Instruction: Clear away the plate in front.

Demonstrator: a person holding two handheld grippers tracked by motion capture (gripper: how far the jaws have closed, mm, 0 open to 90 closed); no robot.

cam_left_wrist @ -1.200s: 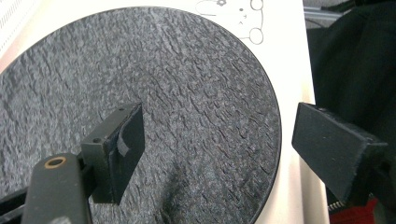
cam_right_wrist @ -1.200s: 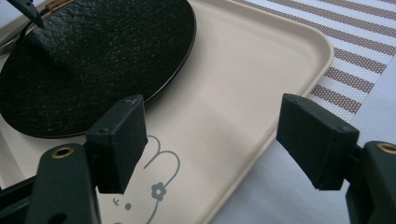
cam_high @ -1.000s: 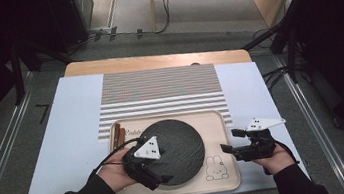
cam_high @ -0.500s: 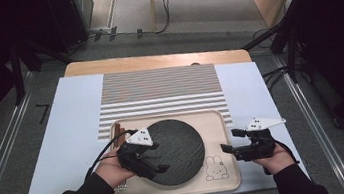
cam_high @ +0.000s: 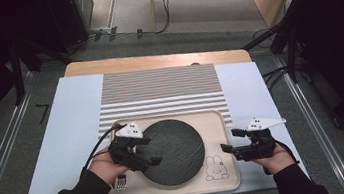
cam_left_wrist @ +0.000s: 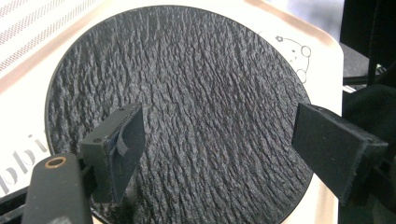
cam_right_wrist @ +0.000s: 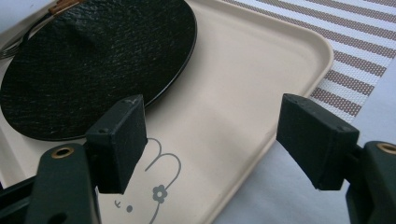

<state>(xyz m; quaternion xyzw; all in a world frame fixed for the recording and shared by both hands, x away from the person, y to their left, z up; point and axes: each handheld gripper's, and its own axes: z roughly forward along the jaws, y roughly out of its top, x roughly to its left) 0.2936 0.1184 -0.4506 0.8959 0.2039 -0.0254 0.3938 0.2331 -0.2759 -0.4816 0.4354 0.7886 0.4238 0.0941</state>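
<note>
Currently:
Left claw [cam_high: 148, 156]: jaws apart, shifted left toward plate [cam_high: 174, 149] rim; no grip yet.
Right claw [cam_high: 230, 140]: apart, idle beside tray [cam_high: 226, 183].

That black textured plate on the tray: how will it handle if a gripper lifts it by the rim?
The black plate looks rigid and slate-like, so probably heavy for its size and unlikely to flex. Its rough top should resist slipping, though the thin rim gives little purchase. It lies flat on the tray, so it will likely slide rather than tip; it is probably brittle if dropped.
</note>
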